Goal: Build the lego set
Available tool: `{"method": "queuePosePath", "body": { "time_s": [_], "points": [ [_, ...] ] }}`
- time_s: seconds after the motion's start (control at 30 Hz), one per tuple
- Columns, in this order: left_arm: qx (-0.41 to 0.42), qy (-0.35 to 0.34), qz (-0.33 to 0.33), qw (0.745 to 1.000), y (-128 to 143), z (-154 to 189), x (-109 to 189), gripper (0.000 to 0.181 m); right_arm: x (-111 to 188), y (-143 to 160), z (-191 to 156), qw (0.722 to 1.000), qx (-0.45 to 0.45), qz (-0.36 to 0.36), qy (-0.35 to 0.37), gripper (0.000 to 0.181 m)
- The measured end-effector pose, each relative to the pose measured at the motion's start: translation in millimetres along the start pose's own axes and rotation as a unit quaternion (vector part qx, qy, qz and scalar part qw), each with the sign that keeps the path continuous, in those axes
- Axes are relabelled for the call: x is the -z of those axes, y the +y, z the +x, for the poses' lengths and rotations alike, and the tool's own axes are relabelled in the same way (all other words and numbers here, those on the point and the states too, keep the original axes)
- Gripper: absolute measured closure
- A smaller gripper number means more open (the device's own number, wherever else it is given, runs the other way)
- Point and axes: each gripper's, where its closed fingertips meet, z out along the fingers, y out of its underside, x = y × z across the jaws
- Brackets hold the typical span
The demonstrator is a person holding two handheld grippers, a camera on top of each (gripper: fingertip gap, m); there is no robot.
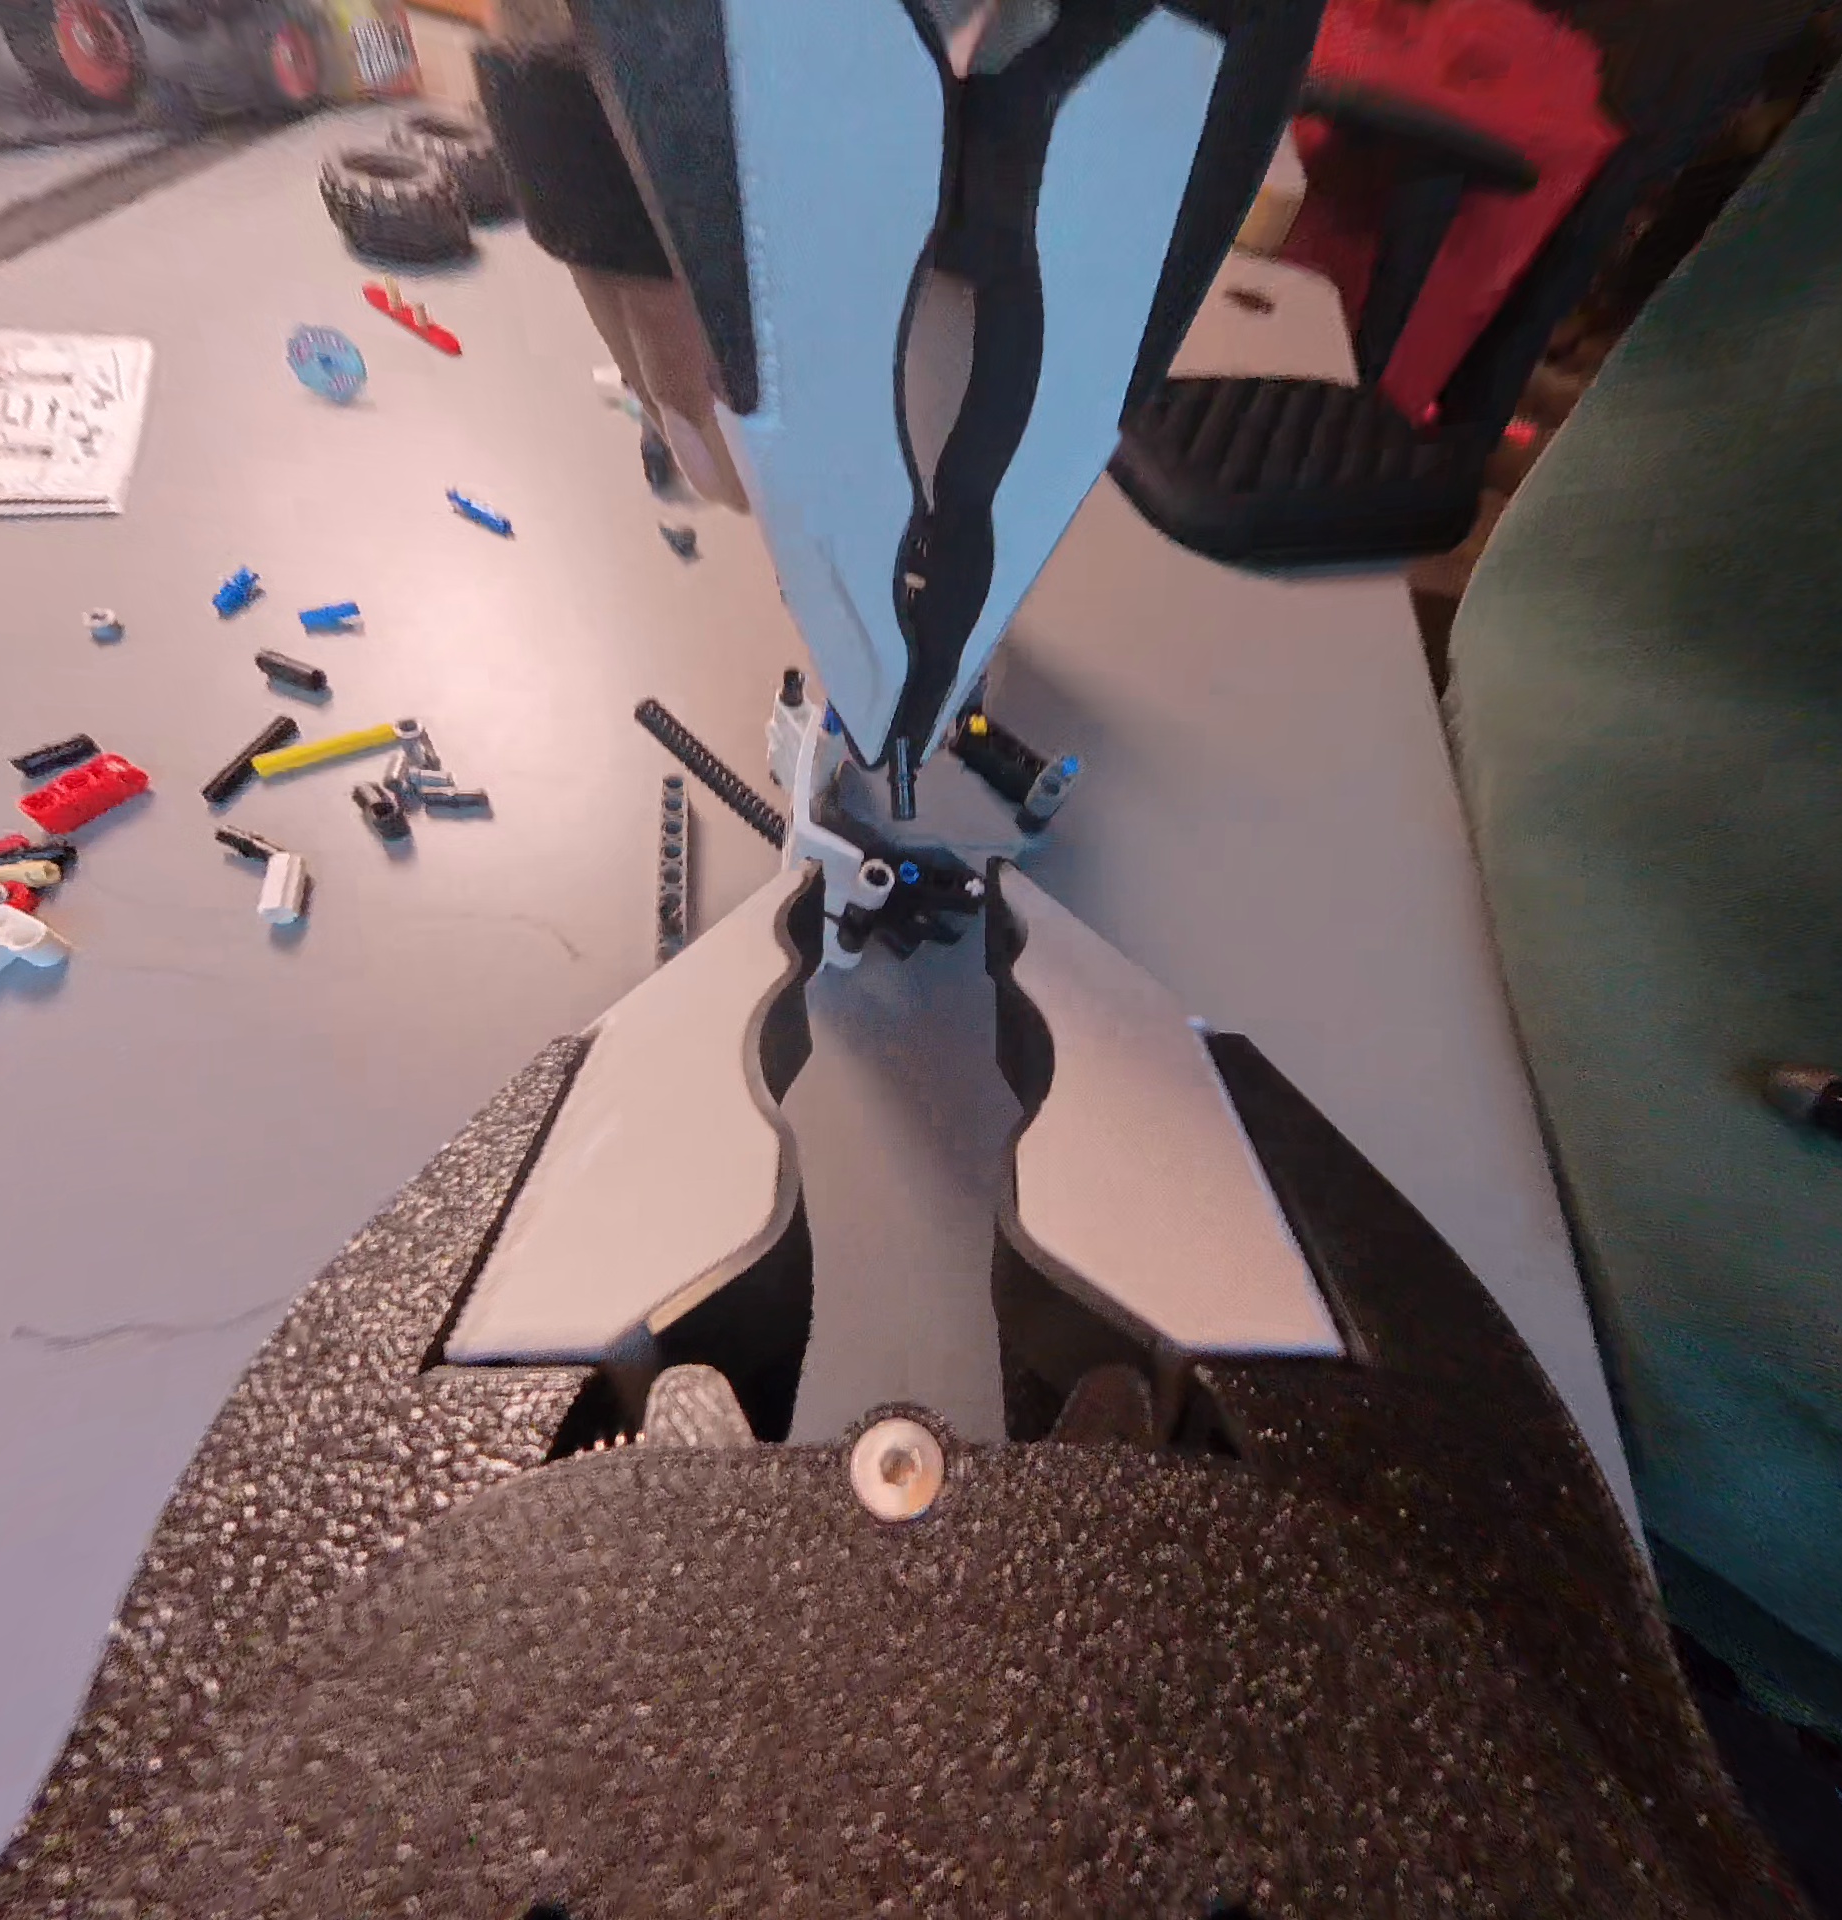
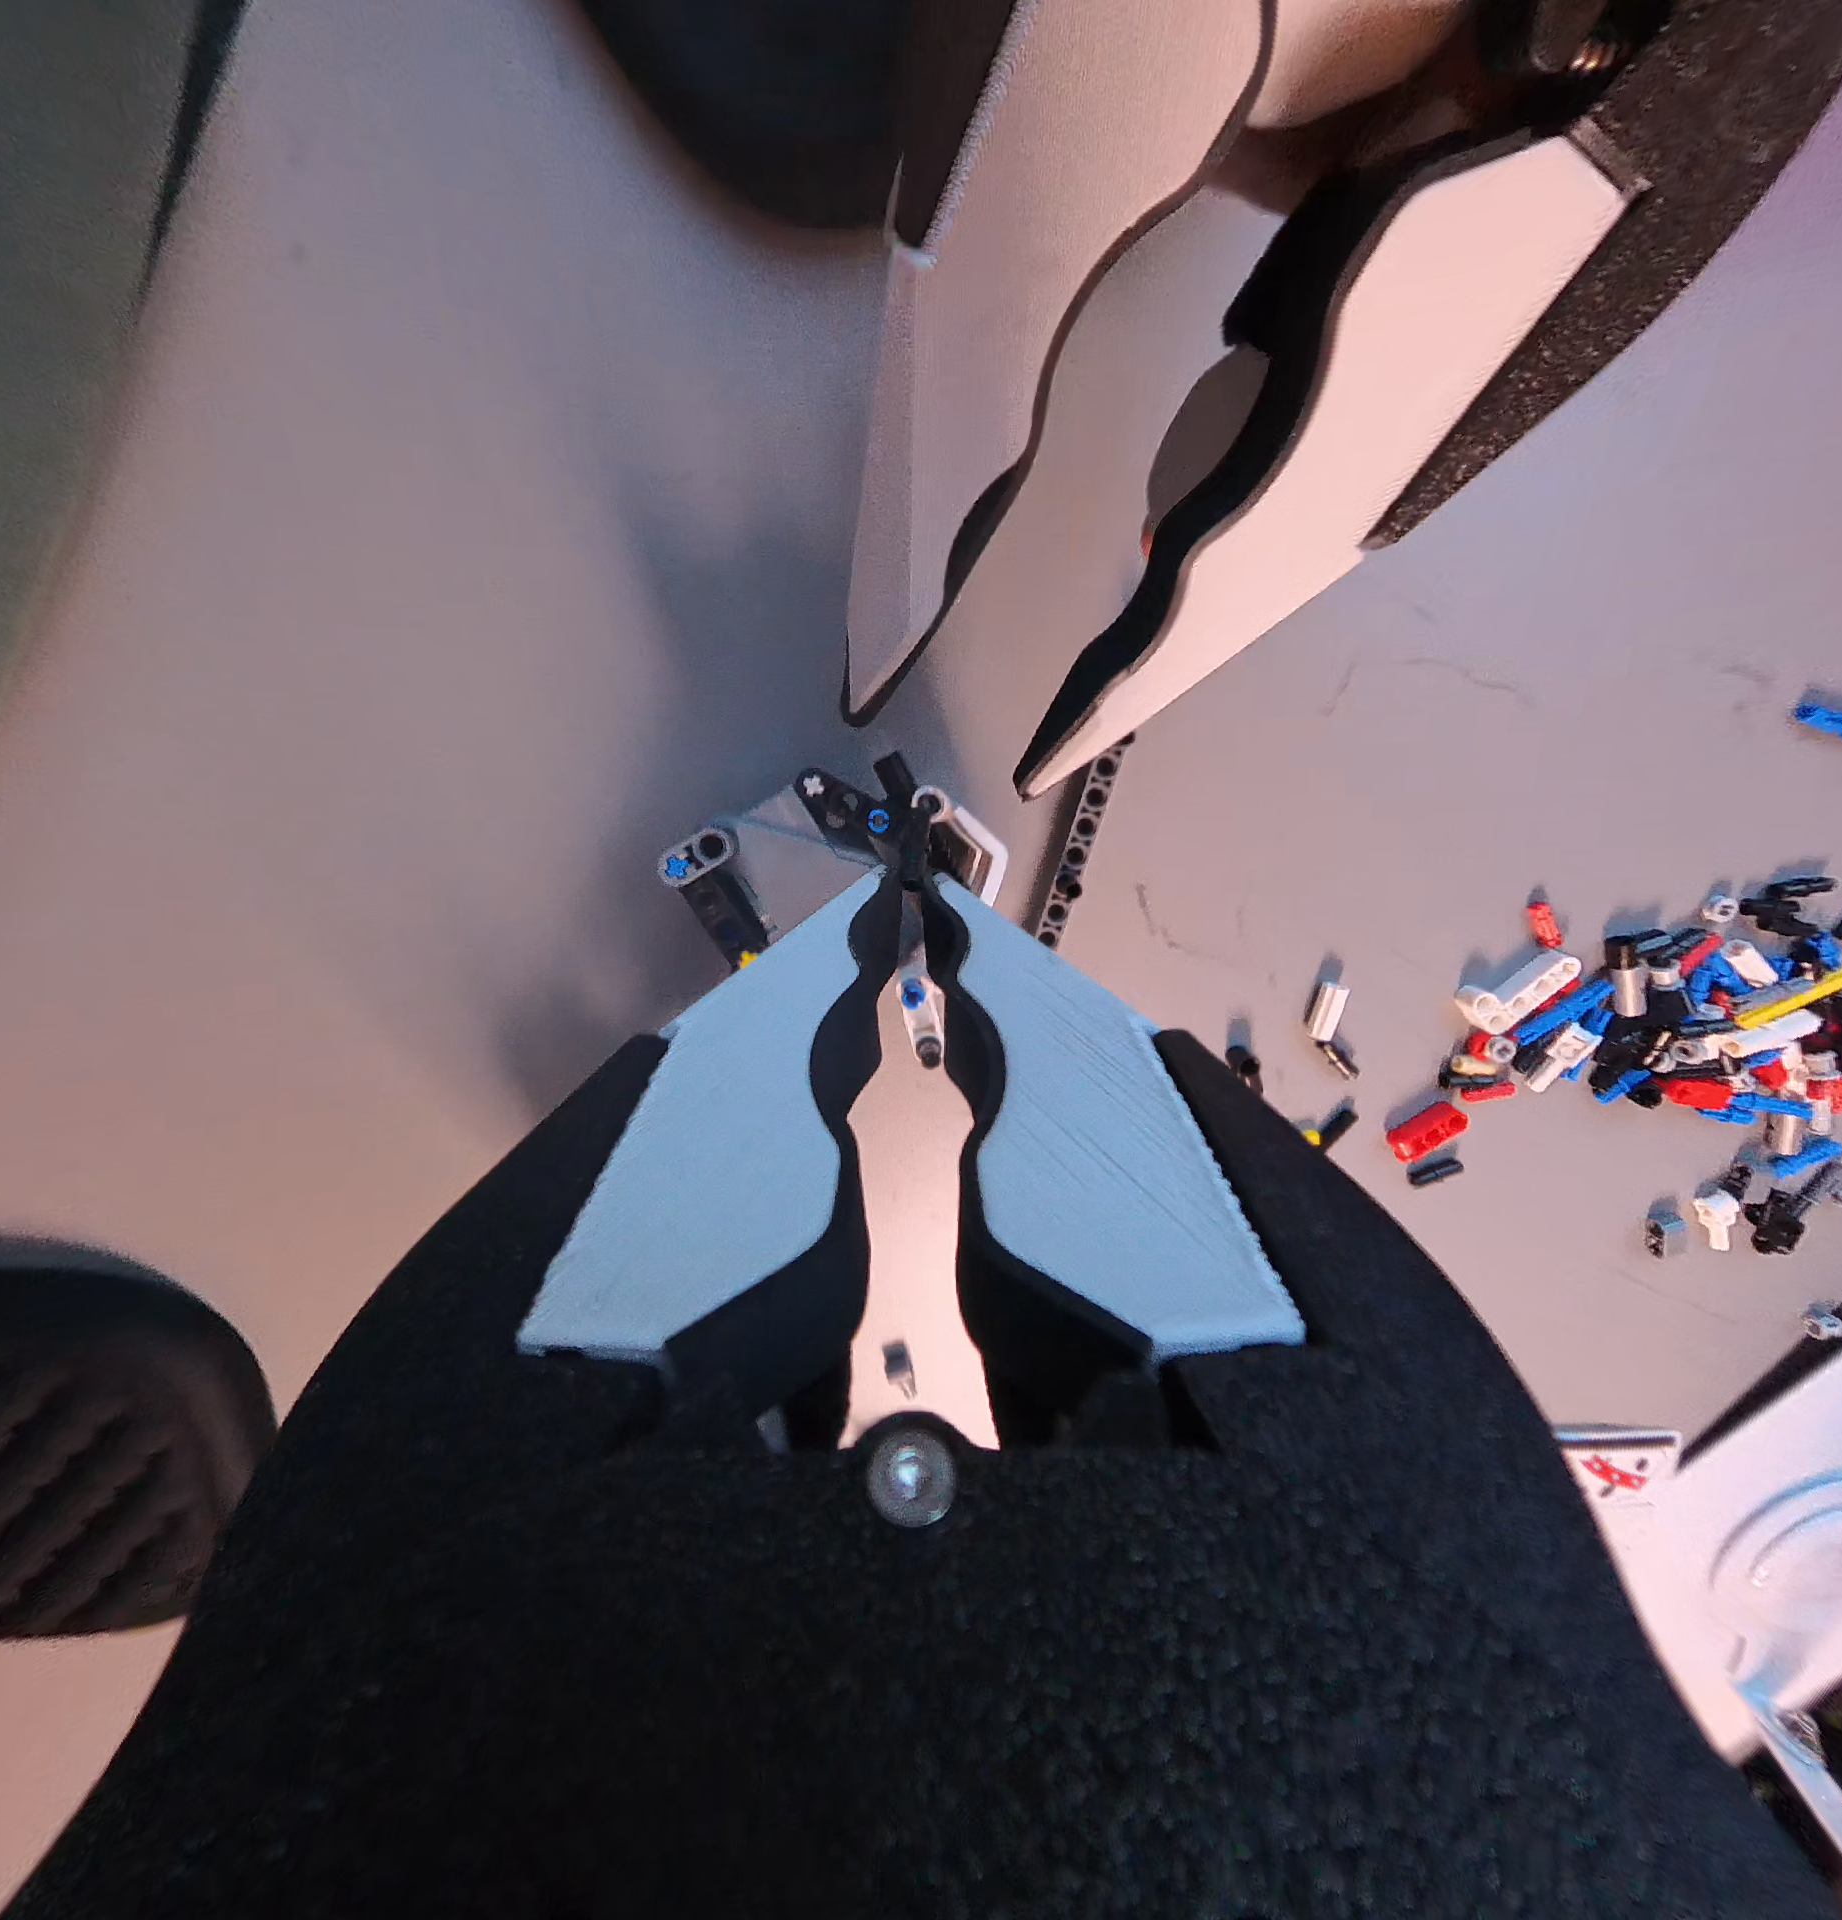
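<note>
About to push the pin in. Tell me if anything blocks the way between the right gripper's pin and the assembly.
Nothing visible does. The right gripper holds the black pin just above the assembly; the left gripper is open around the assembly.

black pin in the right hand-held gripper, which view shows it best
The left wrist view: the black pin sticks out clear below the right hand-held gripper, above the assembly. In the right wrist view the pin is foreshortened between the fingertips.

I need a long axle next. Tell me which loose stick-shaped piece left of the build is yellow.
The yellow axle, lying flat with a grey connector on its right end. The sticks beside it are black; the short pins farther back are blue.
</note>
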Motion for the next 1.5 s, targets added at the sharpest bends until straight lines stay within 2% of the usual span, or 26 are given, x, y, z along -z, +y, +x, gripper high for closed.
{"method": "queuePosePath", "body": {
  "time_s": [0.1,0.2,0.33,0.53,0.8,1.0,1.03,1.1,1.2,1.37,1.5],
  "points": [
    [0.003,0.011,0.025,1.0,-11.3,5.3,0.8,0.156,8.9,-12.7,-0.4,0.998,-0.011,0.052,0.016,0.178],
    [-0.009,0.02,0.039,0.999,-18.0,11.9,-2.4,0.176,13.3,-18.6,-2.5,0.997,-0.014,0.073,0.024,0.178],
    [-0.009,0.027,0.042,0.999,-18.9,14.8,-4.3,0.177,15.3,-21.3,-5.0,0.995,-0.018,0.094,0.03,0.178],
    [-0.017,0.051,0.101,0.993,-36.1,23.7,7.7,0.178,35.0,-36.5,-5.4,0.972,-0.041,0.219,0.07,0.177],
    [-0.027,0.058,0.095,0.993,-35.8,29.3,3.3,0.177,35.4,-37.2,-12.5,0.97,-0.047,0.23,0.067,0.177],
    [-0.022,0.022,0.084,0.996,-31.3,17.5,2.1,0.177,30.0,-31.2,-3.9,0.976,-0.057,0.197,0.069,0.178],
    [-0.02,0.003,0.073,0.997,-27.2,10.5,1.3,0.168,28.5,-27.8,-1.6,0.979,-0.059,0.182,0.064,0.178],
    [-0.021,-0.031,0.036,0.999,-13.4,-2.2,-0.6,0.137,24.4,-17.8,5.2,0.986,-0.059,0.144,0.062,0.178],
    [-0.018,-0.032,-0.02,0.999,5.5,-3.2,-11.0,0.119,10.1,-6.3,1.3,0.995,-0.046,0.081,0.027,0.178],
    [-0.037,-0.053,-0.097,0.993,30.2,-8.6,-29.9,0.12,-9.5,-3.2,-1.5,1.0,-0.015,0.021,0.0,0.177],
    [-0.018,-0.039,-0.105,0.994,33.0,-9.5,-33.1,0.135,-19.2,0.7,-4.6,1.0,-0.002,-0.006,-0.013,0.177]
  ]
}}
